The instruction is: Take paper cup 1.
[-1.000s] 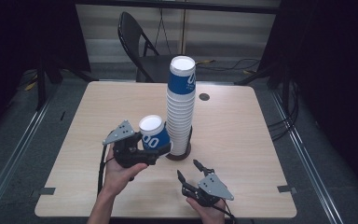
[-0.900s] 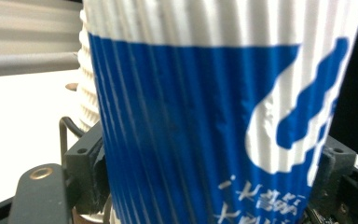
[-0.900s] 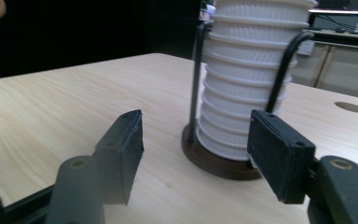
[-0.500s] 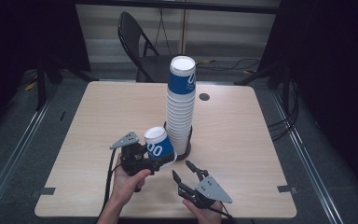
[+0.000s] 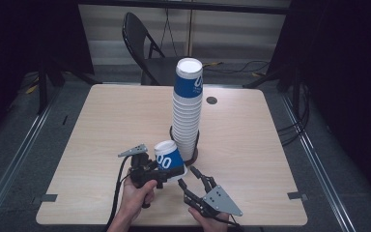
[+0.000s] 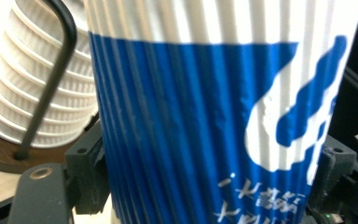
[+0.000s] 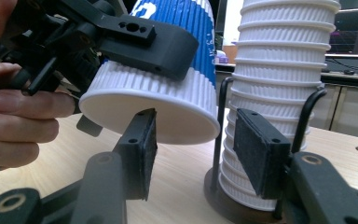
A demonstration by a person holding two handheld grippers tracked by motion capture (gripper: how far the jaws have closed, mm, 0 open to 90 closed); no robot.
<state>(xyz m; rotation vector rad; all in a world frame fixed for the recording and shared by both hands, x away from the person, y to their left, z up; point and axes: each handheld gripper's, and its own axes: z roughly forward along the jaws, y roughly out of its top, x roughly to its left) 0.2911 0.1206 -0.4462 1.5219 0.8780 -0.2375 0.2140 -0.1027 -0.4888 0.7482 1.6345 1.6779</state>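
A tall stack of upside-down white and blue paper cups (image 5: pixel 187 111) stands in a wire holder with a round brown base (image 5: pixel 192 155) at the table's middle. My left gripper (image 5: pixel 166 169) is shut on a single ribbed blue and white cup (image 5: pixel 169 158), tilted, just left of the stack's foot. In the left gripper view the cup (image 6: pixel 205 116) sits between the pads (image 6: pixel 89 173). My right gripper (image 5: pixel 187 177) is open near the front edge, its jaws having just been closing. In its own view the cup's rim (image 7: pixel 154 119) hangs just beyond the pads (image 7: pixel 142 144), untouched.
The wooden table (image 5: pixel 106 121) has a small round hole (image 5: pixel 211 100) at the back right and tape marks (image 5: pixel 47 198) at its front corners. A black folding chair (image 5: pixel 142 43) stands behind it. The left gripper's cable (image 5: pixel 118 193) trails toward the near edge.
My left gripper has come down and slightly right with the cup, which now tilts more. The right gripper's jaws have narrowed while staying near the front edge.
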